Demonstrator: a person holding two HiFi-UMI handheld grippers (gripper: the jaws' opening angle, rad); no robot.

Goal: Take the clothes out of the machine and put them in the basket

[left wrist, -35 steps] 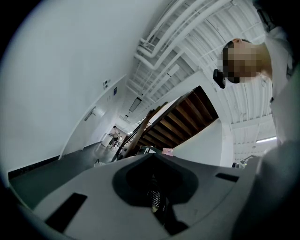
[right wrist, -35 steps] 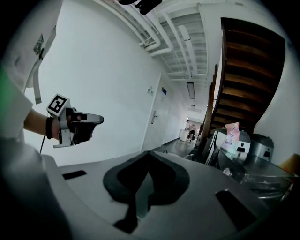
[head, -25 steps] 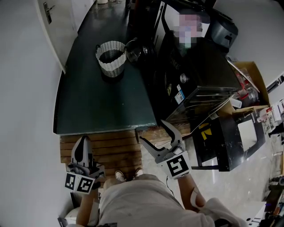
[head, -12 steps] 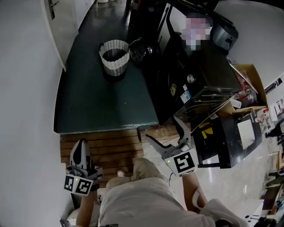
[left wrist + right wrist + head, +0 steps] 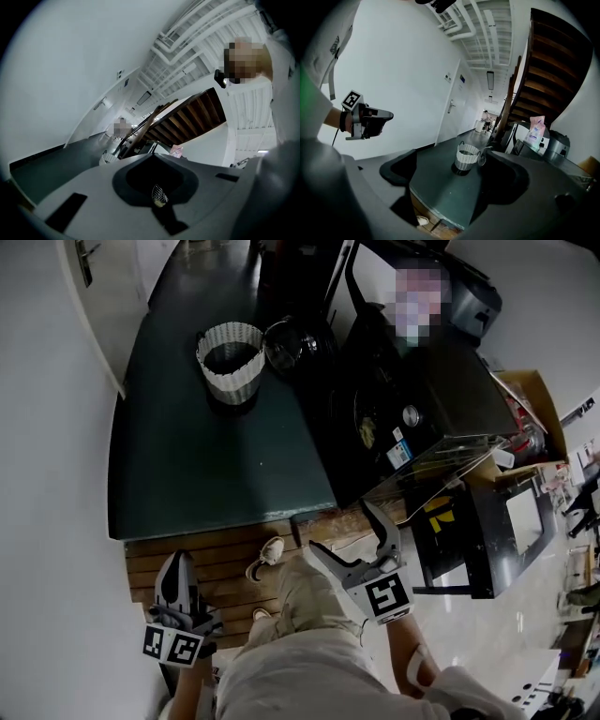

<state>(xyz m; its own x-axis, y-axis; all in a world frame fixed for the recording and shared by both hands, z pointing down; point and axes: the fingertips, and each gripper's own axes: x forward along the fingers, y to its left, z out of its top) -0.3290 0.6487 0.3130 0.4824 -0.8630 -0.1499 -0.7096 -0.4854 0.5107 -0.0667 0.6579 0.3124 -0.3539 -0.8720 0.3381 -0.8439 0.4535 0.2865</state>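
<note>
The right claw (image 5: 343, 534) is spread wide. Its jaws have just been opening, and nothing is pinched between them. Looking along this claw, you see the white woven basket (image 5: 232, 360) through the gap. The basket stands far ahead of the claw on the dark green floor (image 5: 206, 465). The black box-shaped washing machine (image 5: 422, 395) is ahead of the right claw too, a little to its right, and much nearer than the basket. The machine's round door (image 5: 284, 341) hangs open just beside the basket. The inside of the machine is too dark to see into. A pink pouch (image 5: 536, 131) stands on top of the machine. The left claw (image 5: 176, 566) is pressed together. It is well apart from the right claw, off to that claw's left, above the brown wooden slats (image 5: 216, 563). The person's light shoe (image 5: 267, 555) is on the slats between the two claws. The basket is far ahead of the left claw as well, a bit to its right.
</note>
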